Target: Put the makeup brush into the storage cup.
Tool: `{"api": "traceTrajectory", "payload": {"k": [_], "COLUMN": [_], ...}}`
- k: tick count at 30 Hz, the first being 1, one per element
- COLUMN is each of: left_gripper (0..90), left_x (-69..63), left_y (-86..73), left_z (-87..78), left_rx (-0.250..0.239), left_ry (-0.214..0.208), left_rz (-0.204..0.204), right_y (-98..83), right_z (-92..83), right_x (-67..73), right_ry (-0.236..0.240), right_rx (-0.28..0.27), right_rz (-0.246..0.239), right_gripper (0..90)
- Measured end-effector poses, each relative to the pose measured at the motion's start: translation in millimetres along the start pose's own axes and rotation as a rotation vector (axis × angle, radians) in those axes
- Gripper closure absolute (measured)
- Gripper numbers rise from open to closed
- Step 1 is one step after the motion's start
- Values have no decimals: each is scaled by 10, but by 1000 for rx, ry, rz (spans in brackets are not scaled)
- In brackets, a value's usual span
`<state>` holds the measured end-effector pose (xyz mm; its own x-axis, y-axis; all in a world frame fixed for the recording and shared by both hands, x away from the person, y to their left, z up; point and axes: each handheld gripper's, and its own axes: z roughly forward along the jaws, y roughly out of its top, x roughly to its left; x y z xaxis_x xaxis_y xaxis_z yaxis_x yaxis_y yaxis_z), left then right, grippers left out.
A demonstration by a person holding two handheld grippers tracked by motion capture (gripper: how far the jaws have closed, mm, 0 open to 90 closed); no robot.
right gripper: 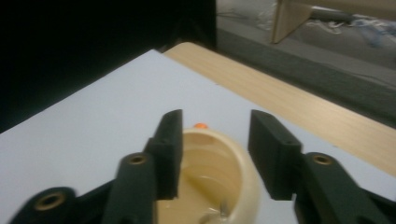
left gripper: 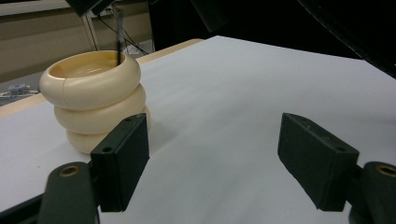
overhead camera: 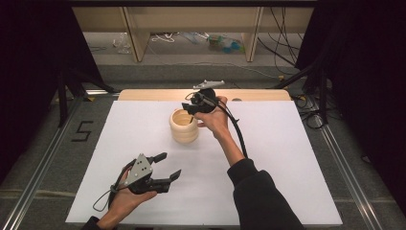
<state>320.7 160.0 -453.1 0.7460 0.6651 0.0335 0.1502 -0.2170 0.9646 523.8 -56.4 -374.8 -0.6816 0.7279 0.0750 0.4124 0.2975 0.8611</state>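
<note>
A cream cup (overhead camera: pixel 184 127) shaped like three stacked rings stands upright at the middle of the white board (overhead camera: pixel 268 158). My right gripper (overhead camera: pixel 188 109) hangs just over its far right rim, pointing down into the mouth. In the right gripper view the jaws (right gripper: pixel 215 116) stand apart above the cup's rim (right gripper: pixel 243 177) with nothing between the pads. A thin dark rod (left gripper: pixel 119 37) rises out of the cup (left gripper: pixel 93 93); what it is I cannot tell. My left gripper (overhead camera: pixel 170 164) rests near the front left, open and empty (left gripper: pixel 212 126), facing the cup.
A wooden table edge (overhead camera: pixel 143 94) runs along the board's far side. A small orange dot (right gripper: pixel 200 126) lies on the board just beyond the cup. Black curtains flank both sides. A "5" mark (overhead camera: pixel 82 130) is on the floor at left.
</note>
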Motion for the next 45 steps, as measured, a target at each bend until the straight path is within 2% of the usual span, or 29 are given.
{"api": "traceTrajectory", "payload": {"k": [2, 6, 11, 22, 27, 31, 40, 45], "left_gripper": [249, 248, 247, 247, 246, 246, 245, 245], "left_x": [-1, -3, -5, 3, 2, 1, 2, 2], "left_y": [-1, -2, -4, -3, -3, -3, -4, -1], "left_z": [2, 2, 1, -2, -5, -3, -1, -3], "left_rx": [0, 2, 1, 0, -2, -1, -1, -5], "left_ry": [-1, 1, 3, 7, 7, 7, 9, 8], "left_rz": [-4, -2, -8, -2, -3, -3, -5, -6], "right_y": [21, 60, 68, 35, 30, -9, -150, -222], "right_z": [-50, -158, -272, -455, -573, -689, -944, -1076], "right_x": [-6, -2, 15, 71, 105, 104, 43, -11], "right_ry": [-14, -31, -14, 2, 15, 16, 7, 12], "right_rx": [-24, -51, -52, -89, -114, -112, -127, -144], "right_rz": [16, 20, 12, -6, -28, -43, -85, -73], "right_gripper": [433, 379, 350, 320, 316, 315, 318, 319]}}
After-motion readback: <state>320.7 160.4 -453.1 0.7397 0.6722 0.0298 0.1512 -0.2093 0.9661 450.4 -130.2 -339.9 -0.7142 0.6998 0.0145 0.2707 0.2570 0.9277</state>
